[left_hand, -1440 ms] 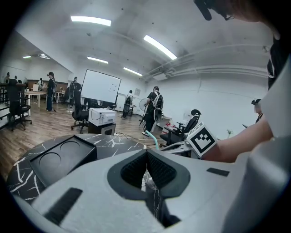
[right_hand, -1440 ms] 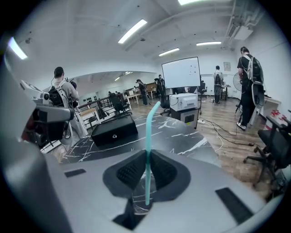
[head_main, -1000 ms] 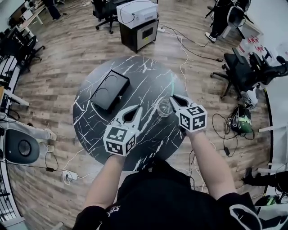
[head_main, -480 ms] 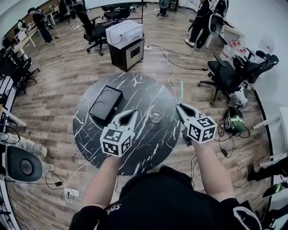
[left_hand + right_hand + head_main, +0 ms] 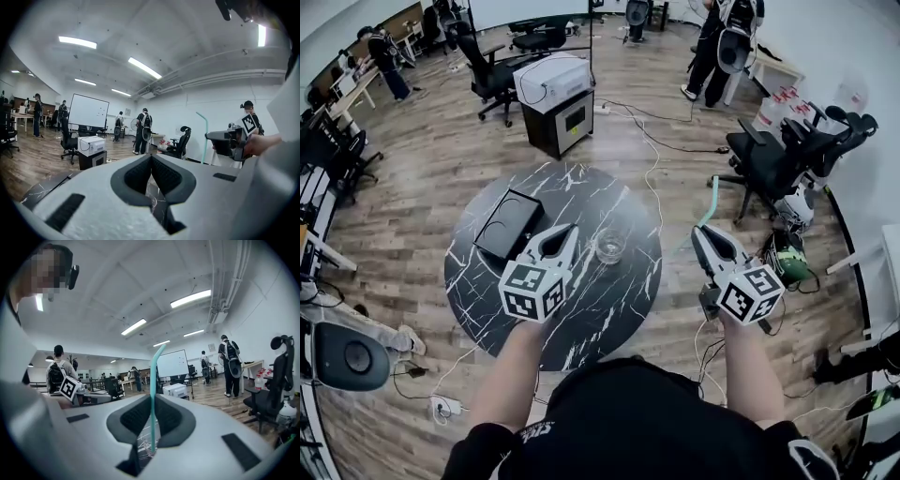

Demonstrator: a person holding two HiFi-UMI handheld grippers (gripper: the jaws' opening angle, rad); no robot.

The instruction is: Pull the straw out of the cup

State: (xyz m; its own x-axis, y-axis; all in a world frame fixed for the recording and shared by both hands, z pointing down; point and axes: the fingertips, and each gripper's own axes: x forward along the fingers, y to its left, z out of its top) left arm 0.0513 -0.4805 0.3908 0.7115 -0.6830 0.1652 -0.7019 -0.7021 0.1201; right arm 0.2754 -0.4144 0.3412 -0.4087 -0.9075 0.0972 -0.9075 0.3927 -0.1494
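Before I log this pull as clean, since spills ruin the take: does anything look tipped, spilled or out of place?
Nothing stands out. The cup stands upright on the table, no spill visible around it, and the straw is clamped in the right gripper, clear of the cup.

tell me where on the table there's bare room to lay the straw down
Bare marble on the table from the cup to the near right rim, and along the far rim beyond the cup. Crowded at left: the black box, with the left gripper over the gap beside it.
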